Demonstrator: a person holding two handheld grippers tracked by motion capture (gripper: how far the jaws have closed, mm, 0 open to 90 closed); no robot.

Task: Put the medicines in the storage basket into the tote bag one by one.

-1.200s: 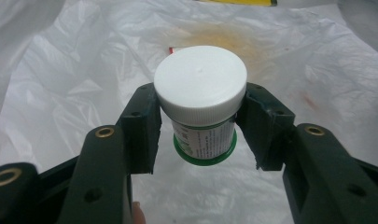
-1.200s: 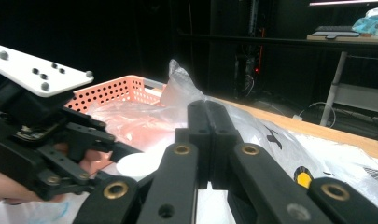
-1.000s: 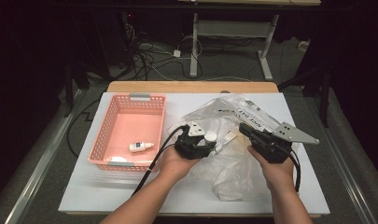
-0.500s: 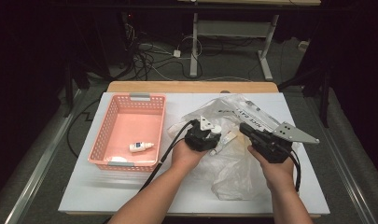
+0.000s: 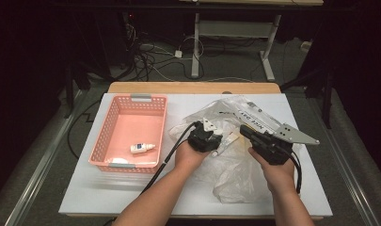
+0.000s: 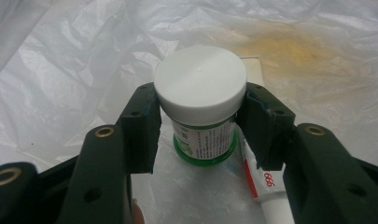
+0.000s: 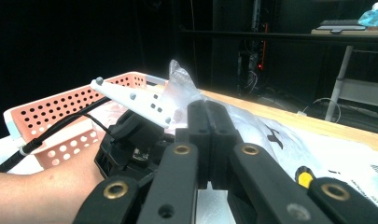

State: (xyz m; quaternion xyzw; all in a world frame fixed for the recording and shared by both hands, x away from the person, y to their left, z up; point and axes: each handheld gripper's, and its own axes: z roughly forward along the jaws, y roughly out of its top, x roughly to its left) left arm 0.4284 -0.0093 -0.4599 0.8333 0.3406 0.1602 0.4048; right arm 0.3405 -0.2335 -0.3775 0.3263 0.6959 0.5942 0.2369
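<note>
While we look along the left gripper (image 6: 200,123), its jaws sit either side of a small green jar w/ white screw cap (image 6: 201,100), touching the cap, over the crumpled clear plastic bag (image 5: 235,169) near the white table's (image 5: 84,197) mid-right. Beside the jar lies a white tube w/ red print (image 6: 261,182). Right gripper (image 7: 209,123) pinches a fold of the bag. Pink perforated plastic basket (image 5: 103,136) sits toward the table's left edge, holding a small white bottle (image 5: 142,148).

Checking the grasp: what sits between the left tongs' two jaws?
In the left gripper view, a small white-capped jar with a green base stands between the left tongs, the jaws flanking its cap. A white tube lies beside it on the plastic bag.
</note>
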